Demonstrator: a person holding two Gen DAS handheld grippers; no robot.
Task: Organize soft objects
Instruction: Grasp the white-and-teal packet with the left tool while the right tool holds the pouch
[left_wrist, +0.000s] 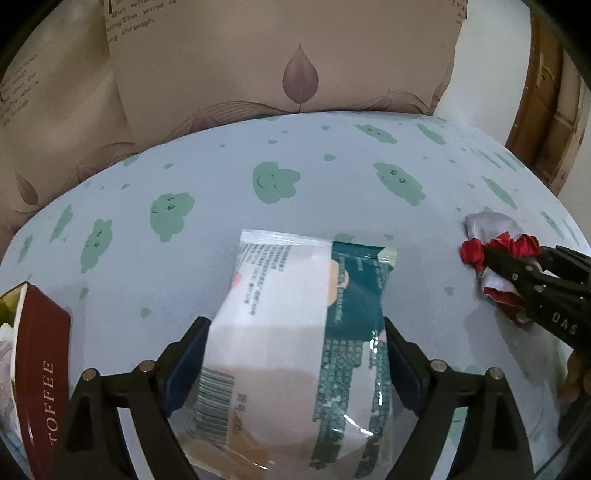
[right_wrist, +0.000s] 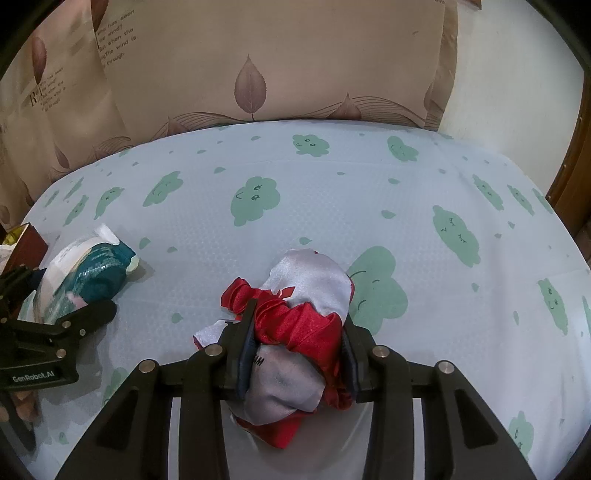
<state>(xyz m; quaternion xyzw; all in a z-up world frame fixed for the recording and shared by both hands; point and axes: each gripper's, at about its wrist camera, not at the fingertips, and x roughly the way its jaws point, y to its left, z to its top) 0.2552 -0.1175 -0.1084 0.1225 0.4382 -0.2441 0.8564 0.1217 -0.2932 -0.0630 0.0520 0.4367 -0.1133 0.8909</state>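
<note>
My left gripper (left_wrist: 293, 354) is shut on a soft white-and-teal plastic tissue pack (left_wrist: 295, 332), which sticks forward over the pale blue bed sheet (left_wrist: 221, 177). In the right wrist view that same pack (right_wrist: 92, 266) lies low at the left, clamped by the left gripper (right_wrist: 55, 295). My right gripper (right_wrist: 297, 343) is shut on a crumpled red-and-silver satin cloth (right_wrist: 306, 295) that rests on the sheet (right_wrist: 295, 192). From the left wrist view the right gripper (left_wrist: 509, 266) and the cloth (left_wrist: 487, 229) sit at the far right.
A dark red box marked TOFFEE (left_wrist: 40, 362) stands open at the left edge, also the box (right_wrist: 26, 240) in the right view. Beige leaf-print pillows (left_wrist: 277, 66) line the back. A wooden frame (left_wrist: 546, 110) is at the far right.
</note>
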